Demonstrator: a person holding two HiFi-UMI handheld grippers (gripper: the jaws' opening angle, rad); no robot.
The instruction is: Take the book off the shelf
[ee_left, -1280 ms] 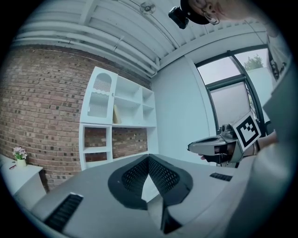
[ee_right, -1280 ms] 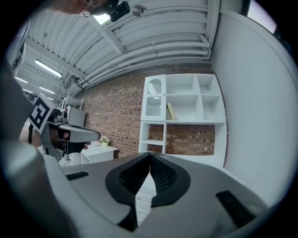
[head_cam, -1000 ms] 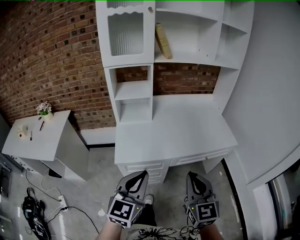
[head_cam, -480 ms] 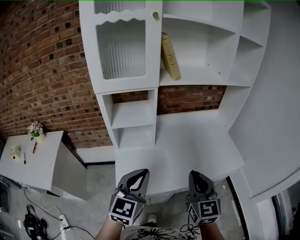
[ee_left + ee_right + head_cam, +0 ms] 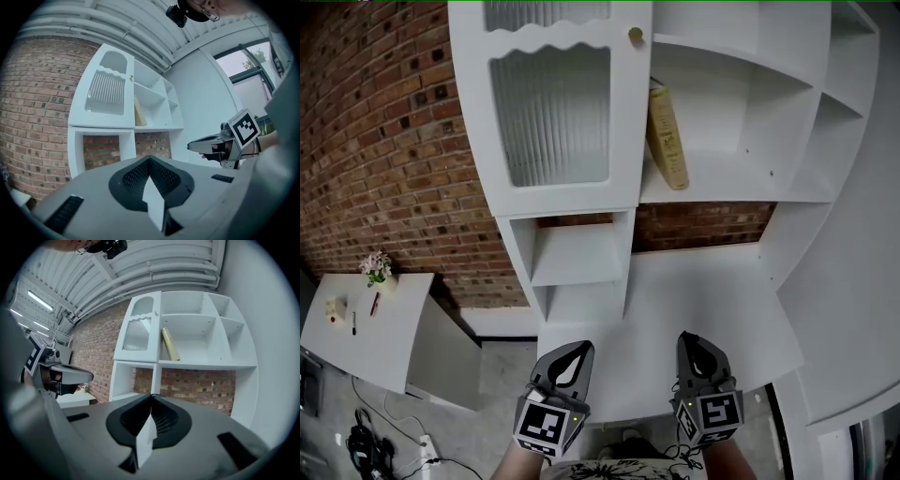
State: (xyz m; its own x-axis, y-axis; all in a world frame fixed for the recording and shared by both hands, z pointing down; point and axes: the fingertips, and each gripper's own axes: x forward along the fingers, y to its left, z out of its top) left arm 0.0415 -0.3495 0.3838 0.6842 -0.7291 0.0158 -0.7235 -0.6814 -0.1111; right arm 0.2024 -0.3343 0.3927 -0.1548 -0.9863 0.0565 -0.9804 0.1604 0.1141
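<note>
A yellowish book (image 5: 667,136) leans against the left wall of an open compartment in the white shelf unit (image 5: 722,192). It also shows in the left gripper view (image 5: 139,112) and the right gripper view (image 5: 170,344). My left gripper (image 5: 573,351) and right gripper (image 5: 695,343) hang side by side low over the desk's front edge, far below the book. Both are shut and hold nothing. Each gripper view shows its own jaws meeting at a point, left gripper (image 5: 150,159) and right gripper (image 5: 151,397).
A cabinet door with ribbed glass (image 5: 551,112) and a round knob (image 5: 635,36) is just left of the book. The white desk top (image 5: 712,300) lies under the shelves. A low white side table (image 5: 366,319) with flowers stands at left. Cables (image 5: 366,441) lie on the floor.
The view has closed in on the shelf unit: the book looks larger and sits further right. Both grippers now hang over the desk's front edge, still shut.
</note>
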